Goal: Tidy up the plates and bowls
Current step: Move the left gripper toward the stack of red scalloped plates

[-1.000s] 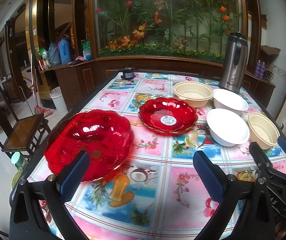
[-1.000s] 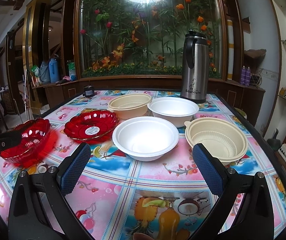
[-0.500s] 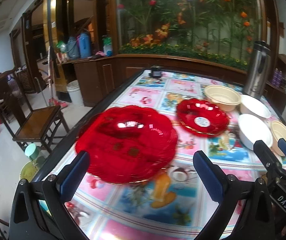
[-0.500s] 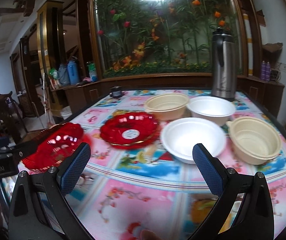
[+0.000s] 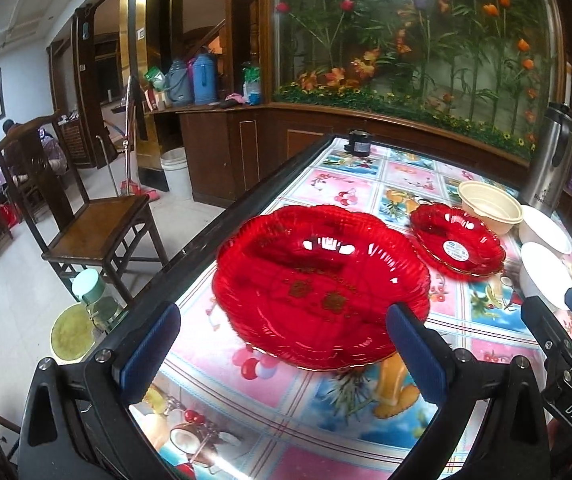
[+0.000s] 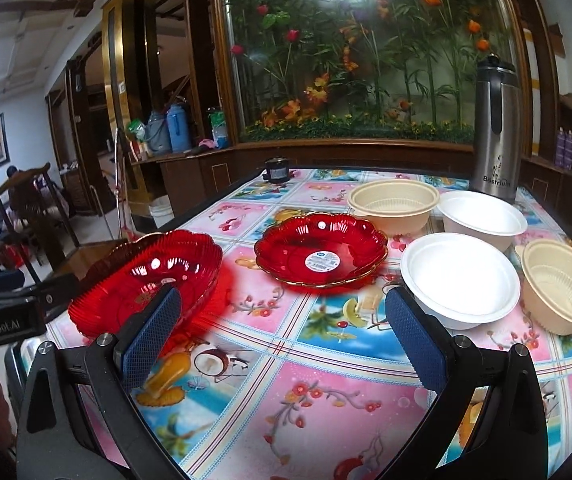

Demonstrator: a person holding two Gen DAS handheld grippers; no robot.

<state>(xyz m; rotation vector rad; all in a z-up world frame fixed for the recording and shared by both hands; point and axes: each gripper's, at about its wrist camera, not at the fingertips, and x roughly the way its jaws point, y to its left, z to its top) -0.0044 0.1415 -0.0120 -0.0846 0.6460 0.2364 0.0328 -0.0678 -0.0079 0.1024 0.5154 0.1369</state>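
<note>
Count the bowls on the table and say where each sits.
4. Far cream bowl beside the steel flask; far white bowl to its right; near white bowl in front; near cream bowl at the right edge. The red dishes may hide stacked ones.

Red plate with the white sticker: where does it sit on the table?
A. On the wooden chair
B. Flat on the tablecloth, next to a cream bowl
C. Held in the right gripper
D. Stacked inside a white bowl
B: the red plate with the sticker lies flat on the tablecloth, with the cream bowl just behind it.
</note>
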